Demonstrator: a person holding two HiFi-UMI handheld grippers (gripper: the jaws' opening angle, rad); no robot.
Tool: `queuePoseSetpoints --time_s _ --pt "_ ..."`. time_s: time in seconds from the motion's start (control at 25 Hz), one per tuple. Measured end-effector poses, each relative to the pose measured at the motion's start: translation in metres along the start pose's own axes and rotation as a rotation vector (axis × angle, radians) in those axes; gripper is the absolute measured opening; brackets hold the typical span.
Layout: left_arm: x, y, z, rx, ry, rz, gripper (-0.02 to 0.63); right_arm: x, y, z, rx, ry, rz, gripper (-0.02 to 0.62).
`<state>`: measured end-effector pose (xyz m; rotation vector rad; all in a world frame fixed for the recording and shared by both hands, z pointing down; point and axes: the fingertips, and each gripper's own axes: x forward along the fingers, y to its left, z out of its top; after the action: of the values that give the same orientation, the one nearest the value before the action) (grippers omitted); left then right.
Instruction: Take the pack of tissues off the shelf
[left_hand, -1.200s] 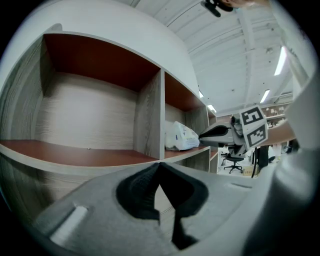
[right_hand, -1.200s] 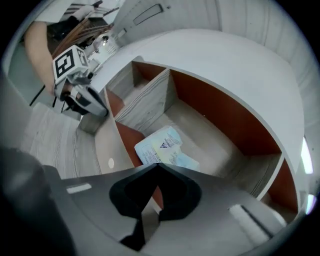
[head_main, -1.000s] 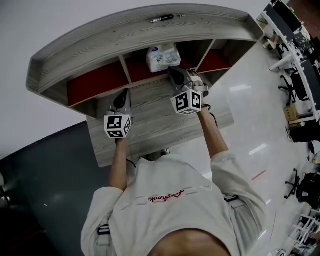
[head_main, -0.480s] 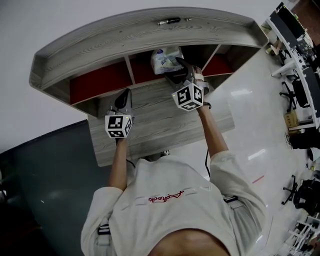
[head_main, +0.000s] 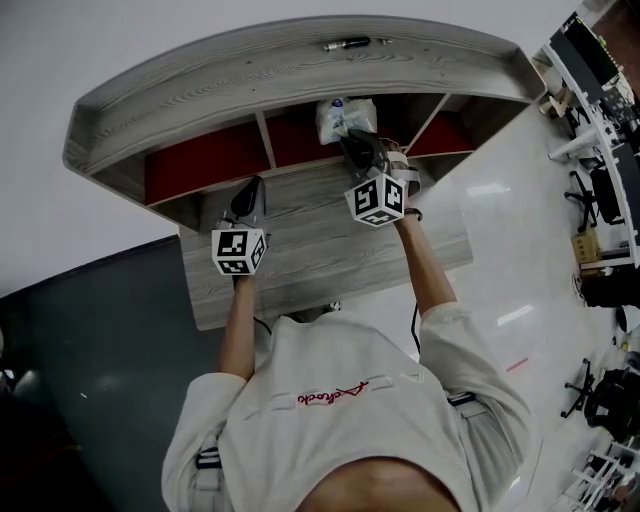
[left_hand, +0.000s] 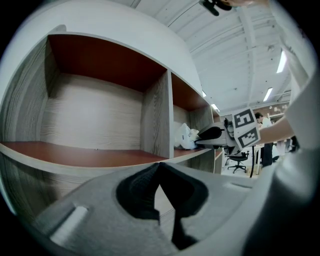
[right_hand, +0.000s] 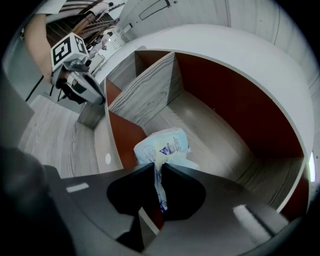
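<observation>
A long, curved shelf unit (head_main: 200, 95) of grey wood-grain board is seen from above, standing at the back of a grey wood-grain tabletop (head_main: 300, 250). The unit is divided by upright boards into compartments lined in dark red. In the middle compartment (head_main: 300, 140) a soft pack of tissues (head_main: 345, 117) in white and pale-blue plastic wrap is lodged at the front right, just beside the divider. The left compartment (head_main: 200, 165) is shown with its red floor and wood-grain back wall.

The right gripper (head_main: 358, 148) is reached into the middle compartment. Its fingers are closing, and a fold of the pack's wrapper is pinched between them. The left gripper (head_main: 246, 200) is held low over the tabletop, in front of the left compartment, with its fingers brought together on nothing.

Only in the head view is a slim black pen (head_main: 347, 44) seen, lying on the top board of the unit. Only in the right gripper view is the blue print on the wrapper made out, too small to be read. In the left gripper view the pack is seen from the side, with the right gripper against it.
</observation>
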<state>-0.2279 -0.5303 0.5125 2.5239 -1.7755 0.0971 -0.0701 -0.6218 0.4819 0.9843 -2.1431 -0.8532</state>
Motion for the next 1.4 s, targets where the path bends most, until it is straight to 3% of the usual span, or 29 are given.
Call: queuePoseSetpoints --time_s 0.16,0.56,1.0,1.2,1.4 --pt "-0.001 -0.001 0.001 0.002 0.001 0.006 0.002 0.001 0.003 -0.004 -0.025 0.01 -0.016 0.018" --pt "-0.004 -0.007 0.007 0.014 -0.007 0.018 0.002 -0.01 0.004 0.002 -0.095 -0.025 -0.059 0.011" --pt "-0.006 -0.035 0.011 0.038 0.0 0.028 0.002 -0.036 0.003 0.005 -0.028 -0.102 -0.073 0.011" --pt "-0.004 -0.055 0.011 0.045 0.009 0.036 0.002 -0.064 -0.01 0.013 0.117 -0.203 -0.124 0.011" --pt "-0.004 -0.073 0.013 0.046 0.01 0.038 0.002 -0.086 -0.025 0.01 0.453 -0.328 -0.117 0.009"
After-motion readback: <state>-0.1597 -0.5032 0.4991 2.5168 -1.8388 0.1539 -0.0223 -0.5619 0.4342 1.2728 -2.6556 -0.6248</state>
